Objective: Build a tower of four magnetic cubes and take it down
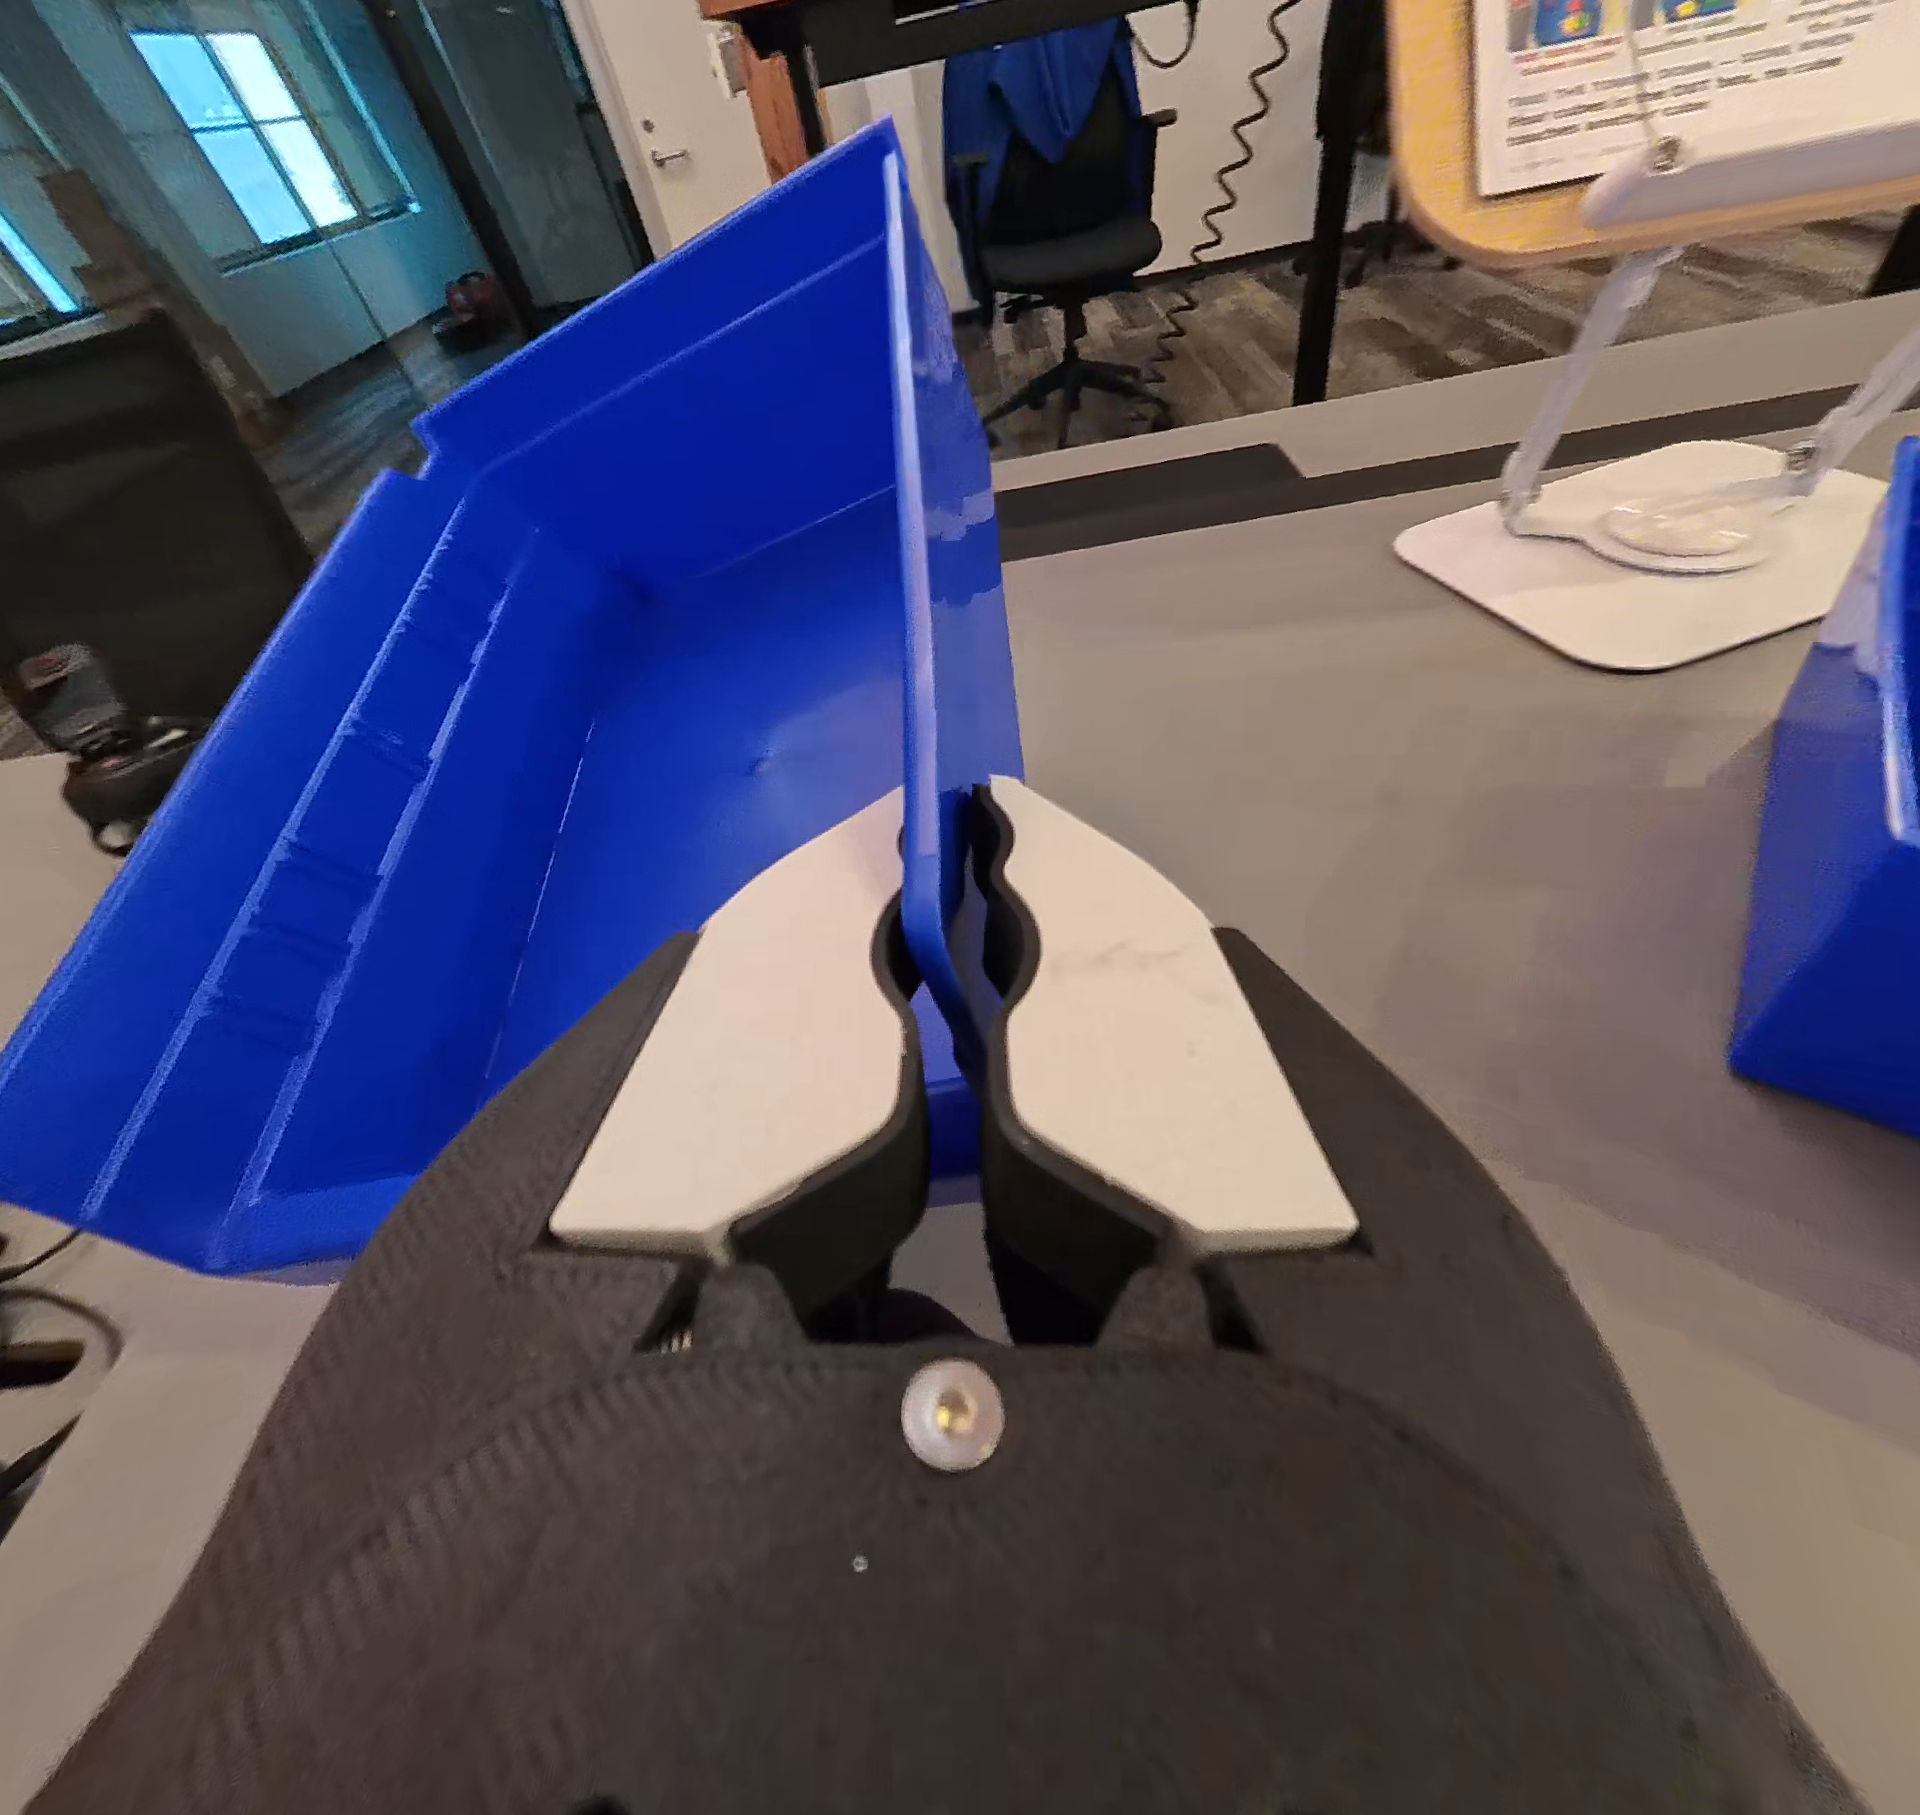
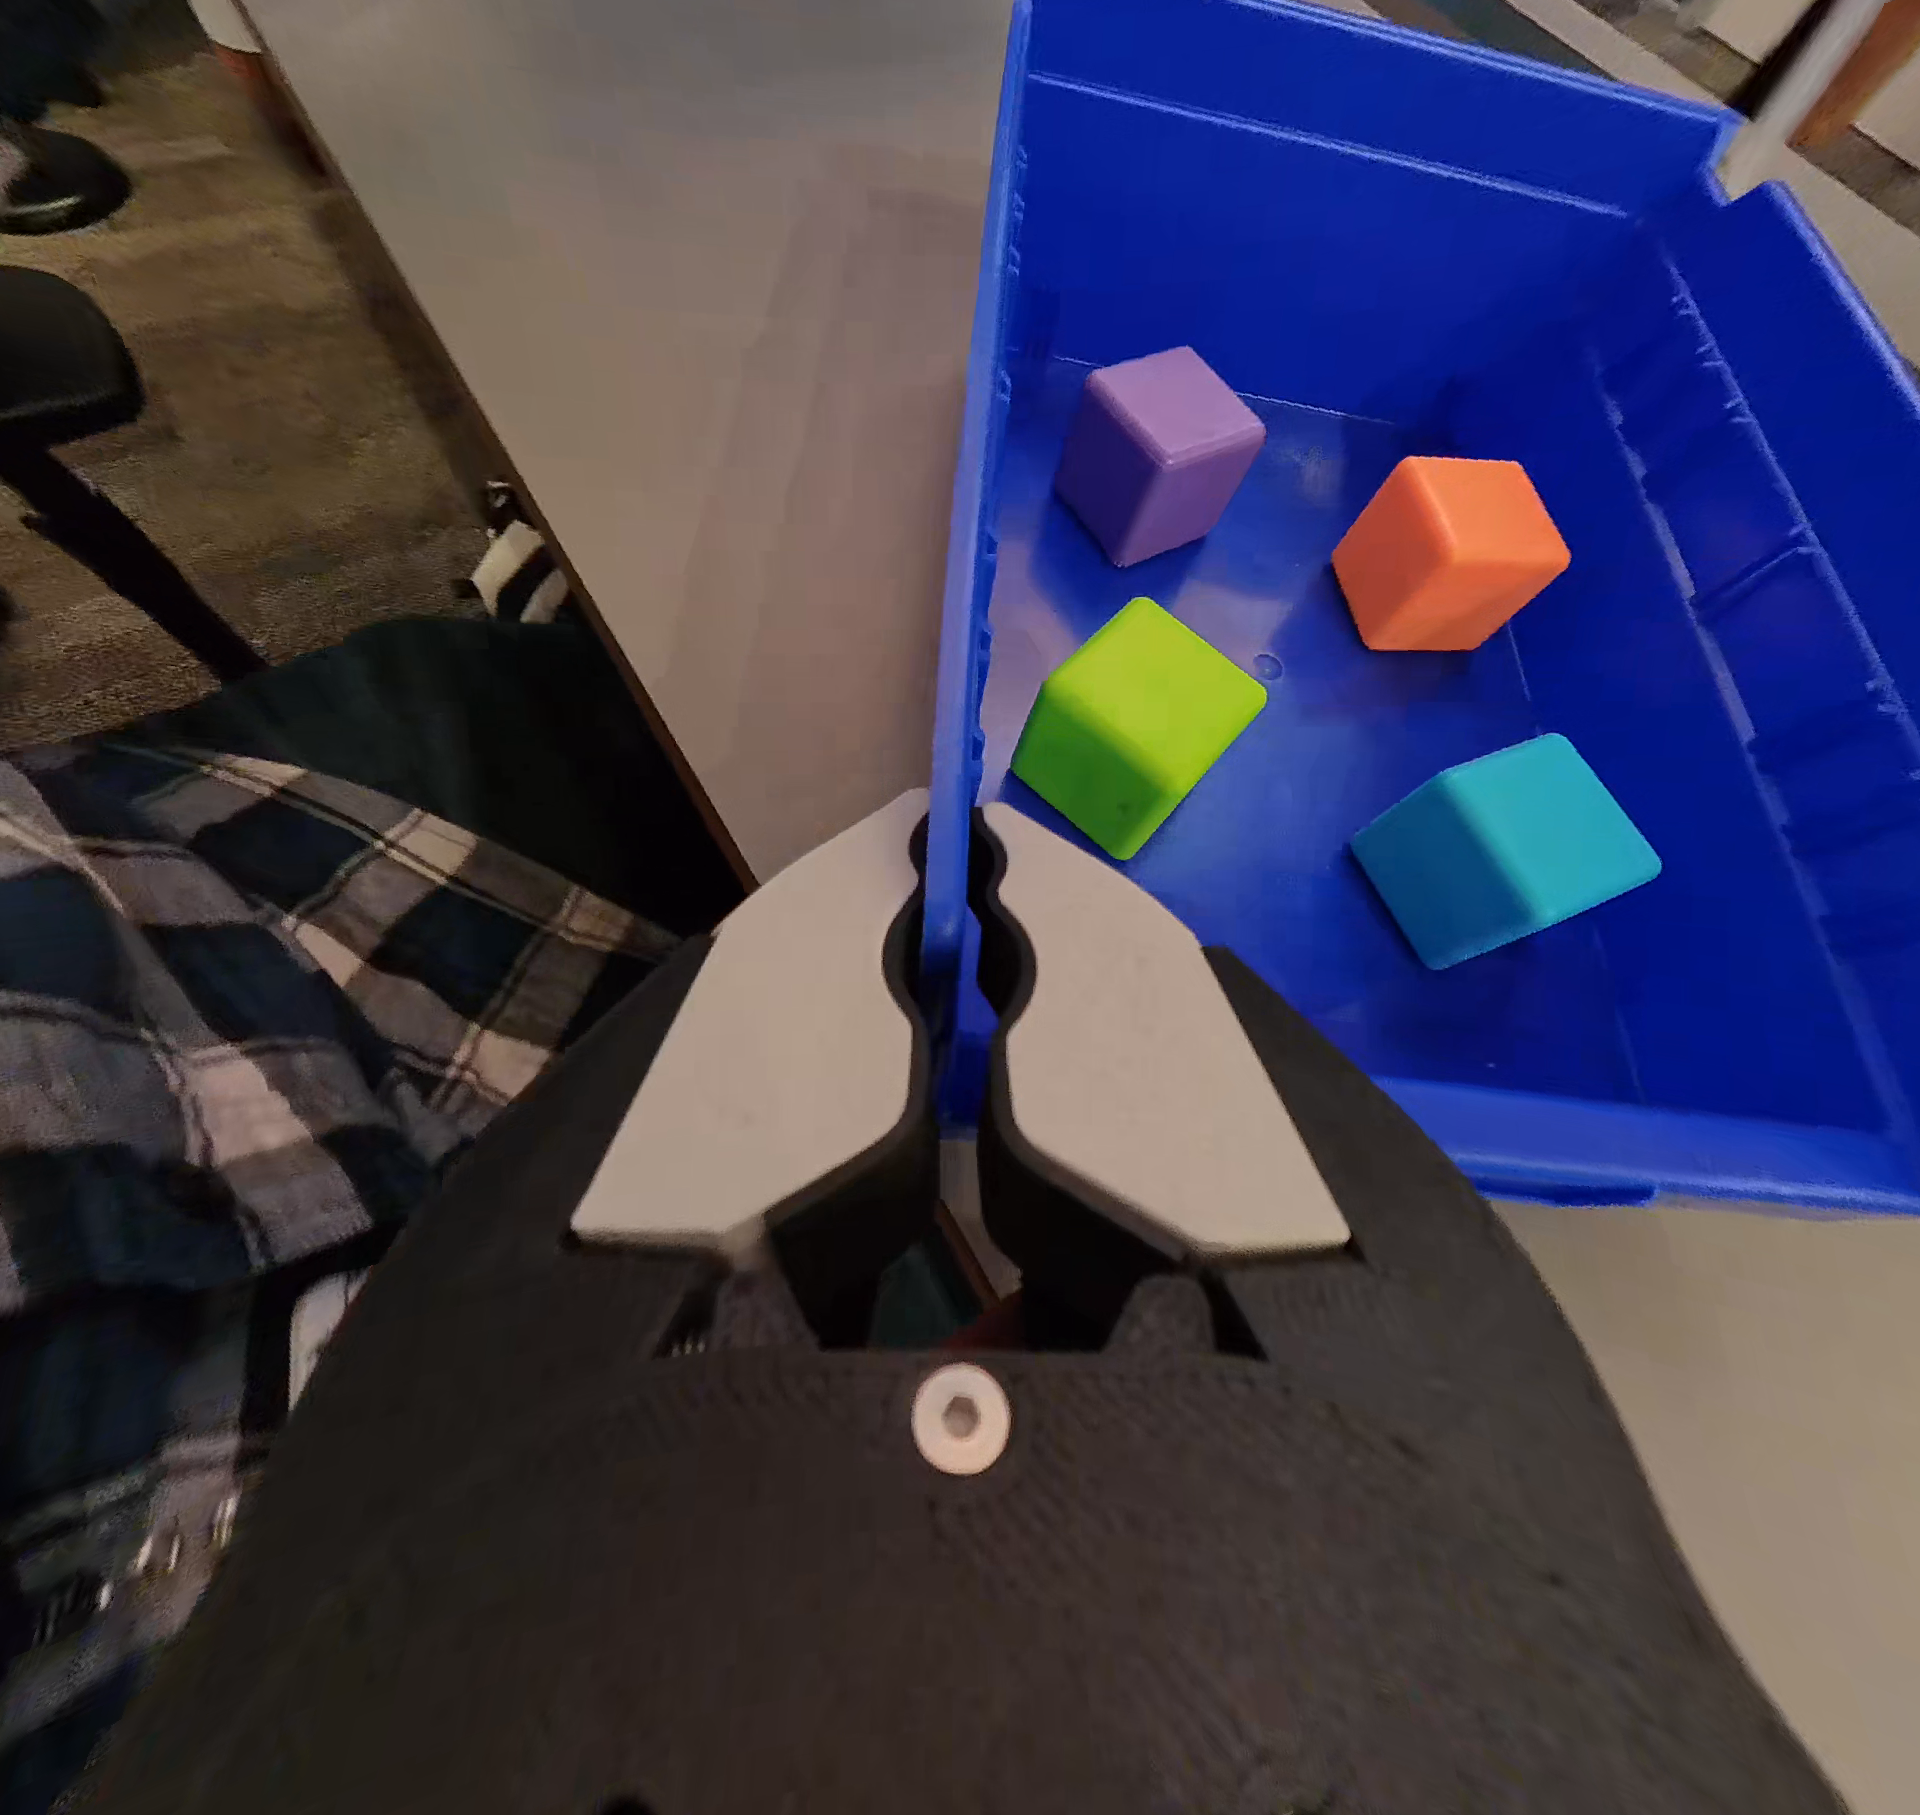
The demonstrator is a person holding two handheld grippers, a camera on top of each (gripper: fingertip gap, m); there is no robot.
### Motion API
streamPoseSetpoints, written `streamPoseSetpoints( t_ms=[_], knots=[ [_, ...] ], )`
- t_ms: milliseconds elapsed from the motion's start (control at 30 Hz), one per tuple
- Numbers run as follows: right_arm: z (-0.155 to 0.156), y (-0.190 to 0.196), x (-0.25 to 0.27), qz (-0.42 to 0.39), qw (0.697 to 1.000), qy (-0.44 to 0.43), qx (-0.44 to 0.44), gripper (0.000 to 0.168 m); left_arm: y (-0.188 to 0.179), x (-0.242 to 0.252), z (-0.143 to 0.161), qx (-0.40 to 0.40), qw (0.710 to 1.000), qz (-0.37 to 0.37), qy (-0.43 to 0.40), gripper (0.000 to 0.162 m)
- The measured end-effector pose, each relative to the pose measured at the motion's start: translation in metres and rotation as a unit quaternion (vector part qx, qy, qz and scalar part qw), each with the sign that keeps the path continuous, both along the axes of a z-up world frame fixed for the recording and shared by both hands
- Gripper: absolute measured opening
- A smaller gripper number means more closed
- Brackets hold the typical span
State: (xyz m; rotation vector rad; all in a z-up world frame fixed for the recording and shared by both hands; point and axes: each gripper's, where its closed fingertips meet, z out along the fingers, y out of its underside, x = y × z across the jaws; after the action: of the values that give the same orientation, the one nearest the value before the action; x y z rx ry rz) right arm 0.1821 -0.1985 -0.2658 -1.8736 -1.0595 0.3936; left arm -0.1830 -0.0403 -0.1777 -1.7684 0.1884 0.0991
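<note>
In the left wrist view my left gripper (image 1: 940,799) is shut on the right side wall of an empty blue bin (image 1: 665,685) that is tilted over the grey table. In the right wrist view my right gripper (image 2: 951,815) is shut on the left wall of a second blue bin (image 2: 1330,207). Four cubes lie loose and apart on its floor: a purple cube (image 2: 1158,456), an orange cube (image 2: 1449,550), a green cube (image 2: 1138,721) and a teal cube (image 2: 1501,846). A corner of that second bin also shows at the right edge of the left wrist view (image 1: 1839,913).
The grey table (image 1: 1351,830) lies under both bins. A white stand base (image 1: 1642,560) holding a board with a sheet stands at the back right. A person's plaid sleeve (image 2: 208,986) is beside the table's left edge (image 2: 644,705). An office chair (image 1: 1060,238) stands beyond. About 40 centimetres separates my left fingertips from my right.
</note>
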Motion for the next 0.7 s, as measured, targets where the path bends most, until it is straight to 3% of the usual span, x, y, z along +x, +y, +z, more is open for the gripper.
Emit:
streamPoseSetpoints(
  t_ms=[167,500,533,600,633,700],
  knots=[
    [0.0,0.02,-0.063,0.05,0.999,0.007,-0.001,0.004,-0.008,-0.041,0.0,0.006,0.999,0.046,0.004,0.005],
    [-0.002,0.106,-0.186,0.082,0.997,0.014,0.008,0.005,-0.014,-0.08,0.001,0.021,0.997,0.067,-0.011,0.005],
    [-0.002,0.11,-0.195,0.094,0.996,0.005,0.005,0.012,-0.014,-0.083,0.0,0.02,0.997,0.067,-0.009,0.005],
    [0.006,0.121,-0.201,0.107,0.994,-0.006,0.038,0.066,-0.014,-0.087,-0.002,0.022,0.997,0.067,-0.006,0.006],
    [0.012,0.124,-0.198,0.119,0.991,-0.009,0.057,0.074,-0.014,-0.088,-0.002,0.023,0.998,0.066,-0.006,0.006],
    [0.019,0.122,-0.185,0.163,0.985,-0.009,0.061,0.067,-0.016,-0.091,-0.002,0.027,0.997,0.066,-0.006,0.006]
  ],
)
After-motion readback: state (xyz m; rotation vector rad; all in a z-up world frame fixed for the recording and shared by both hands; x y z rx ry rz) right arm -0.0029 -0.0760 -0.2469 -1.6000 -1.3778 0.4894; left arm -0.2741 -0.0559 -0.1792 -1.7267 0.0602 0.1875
